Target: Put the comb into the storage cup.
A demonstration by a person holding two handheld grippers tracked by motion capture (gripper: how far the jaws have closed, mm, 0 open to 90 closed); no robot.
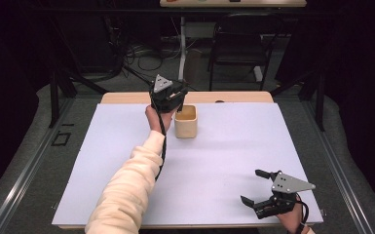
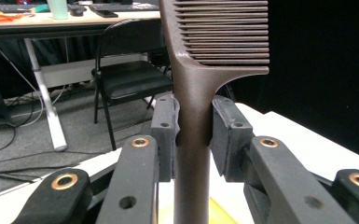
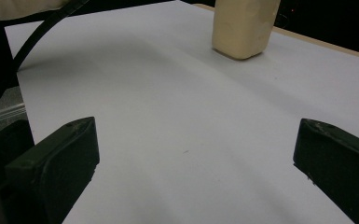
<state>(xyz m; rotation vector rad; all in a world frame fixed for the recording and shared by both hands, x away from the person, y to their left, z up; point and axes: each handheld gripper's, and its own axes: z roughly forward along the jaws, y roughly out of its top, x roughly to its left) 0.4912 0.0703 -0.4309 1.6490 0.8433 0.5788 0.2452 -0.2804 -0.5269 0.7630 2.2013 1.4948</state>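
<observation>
The left hand-held gripper [image 2: 193, 130] pinches a brown comb [image 2: 200, 84] by its handle — teeth uppermost — right above the beige cup [image 1: 185, 121] at the far middle of the white counter [image 1: 224, 161]. The right hand-held gripper [image 1: 254, 186] rests spread and empty at the near right.

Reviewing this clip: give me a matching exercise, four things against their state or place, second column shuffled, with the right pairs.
Things:
1. comb
2. cream container
3. right gripper
4. folding chair

States or places:
A. jaws wide apart, nothing between them, over the near right of the table
B. on the floor beyond the table
C. clamped by its handle in the left gripper
D. standing on the white table, next to the left gripper

Pairs: 1-C, 2-D, 3-A, 4-B
</observation>
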